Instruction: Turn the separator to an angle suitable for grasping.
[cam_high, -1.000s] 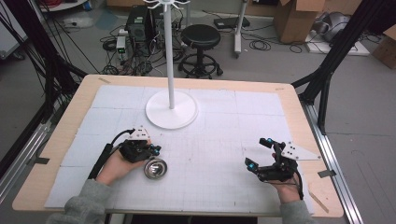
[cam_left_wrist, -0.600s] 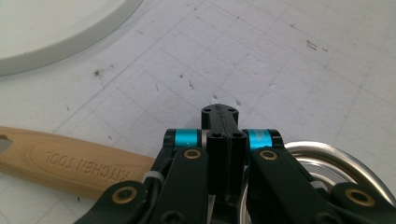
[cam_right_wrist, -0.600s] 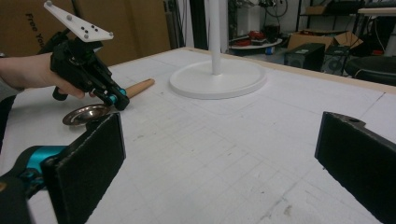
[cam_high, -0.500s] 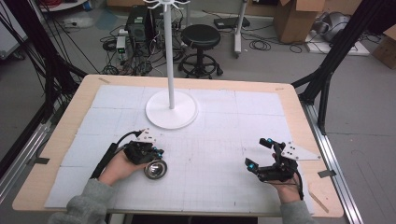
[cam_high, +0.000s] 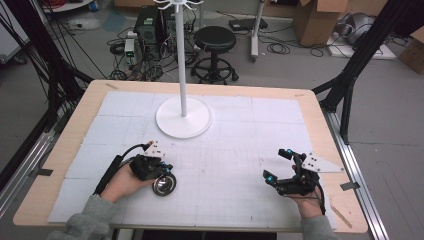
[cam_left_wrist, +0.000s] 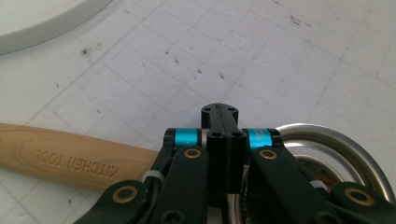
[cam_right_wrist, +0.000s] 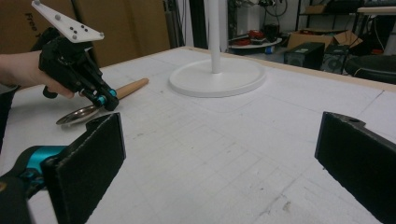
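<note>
Here, the white stand (cam_high: 183, 116), a thin pole on a round base, served as the landmark on the gridded white mat (cam_high: 240, 150) covering the wooden table (cam_high: 70, 130). The left gripper (cam_high: 161, 169) lay near the person's edge of the mat, on the near-left side of the stand's base, and was held in the person's left hand (cam_high: 122, 181). Its jaws were drawn together over a ladle (cam_high: 164, 184), at the point where the wooden handle (cam_left_wrist: 70, 158) met the shiny metal bowl (cam_left_wrist: 327, 149); in the left gripper view the two jaws stood pressed against each other, with the handle running off to one side and the bowl's rim to the other. The handle carried the embossed words "KITCHEN TOOL". In the right gripper view the bowl rested low against the mat, and the handle's far end pointed towards the stand. Whether the ladle was lifted clear of the mat could not be told. The right gripper (cam_high: 278, 167) lay well apart from the ladle, on the near-right side of the stand, with its jaws spread wide and nothing between them; its two black pads (cam_right_wrist: 88, 163) framed bare mat.
</note>
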